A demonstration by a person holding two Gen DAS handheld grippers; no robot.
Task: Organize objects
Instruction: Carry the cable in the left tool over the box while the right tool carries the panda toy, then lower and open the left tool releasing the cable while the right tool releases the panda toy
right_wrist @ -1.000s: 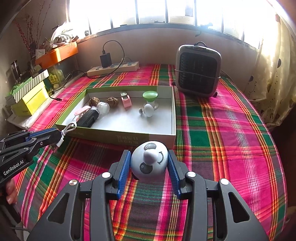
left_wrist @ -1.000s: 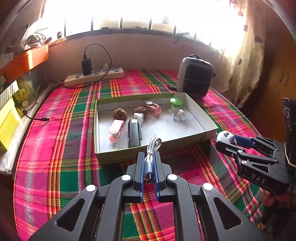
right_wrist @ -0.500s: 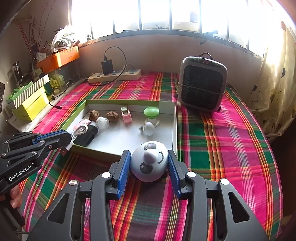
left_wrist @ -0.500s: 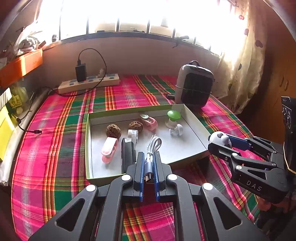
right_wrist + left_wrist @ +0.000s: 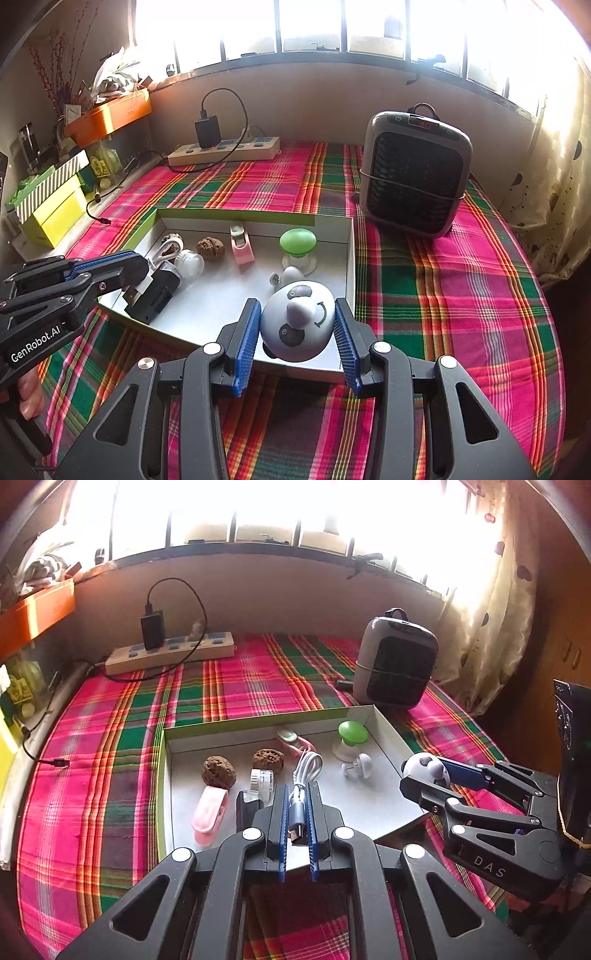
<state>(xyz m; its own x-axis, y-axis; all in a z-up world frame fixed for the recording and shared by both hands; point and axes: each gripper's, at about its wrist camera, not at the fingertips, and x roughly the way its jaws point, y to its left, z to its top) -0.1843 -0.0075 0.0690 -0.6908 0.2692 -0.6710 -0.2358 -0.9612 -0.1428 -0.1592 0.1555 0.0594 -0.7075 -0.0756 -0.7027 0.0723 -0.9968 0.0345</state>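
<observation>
Cable (image 5: pixel 301 775), white, coiled and soft, sat pinched between the pads of the left gripper (image 5: pixel 297 823), plug end back in the jaws, loop drooping forward over the tray (image 5: pixel 164 775). It looked light and floppy; a hold near the plug seemed wise, since the loop would swing. Panda (image 5: pixel 297 321), round and smooth, was clamped at its widest part by the right gripper (image 5: pixel 297 332), above the tray's near right corner. It looked hard and slick, likely to squirt out if held off-centre. Already in the tray: two walnuts (image 5: pixel 218 772), pink clip (image 5: pixel 209 814), black block (image 5: pixel 157 295), small jar (image 5: pixel 190 263), green-capped piece (image 5: pixel 298 242). Tray lay on plaid cloth (image 5: pixel 443 295); heater (image 5: pixel 415 181) stood beyond its far right corner, power strip (image 5: pixel 223 149) by the wall. Judged: both pieces ready to lower onto bare floor.
</observation>
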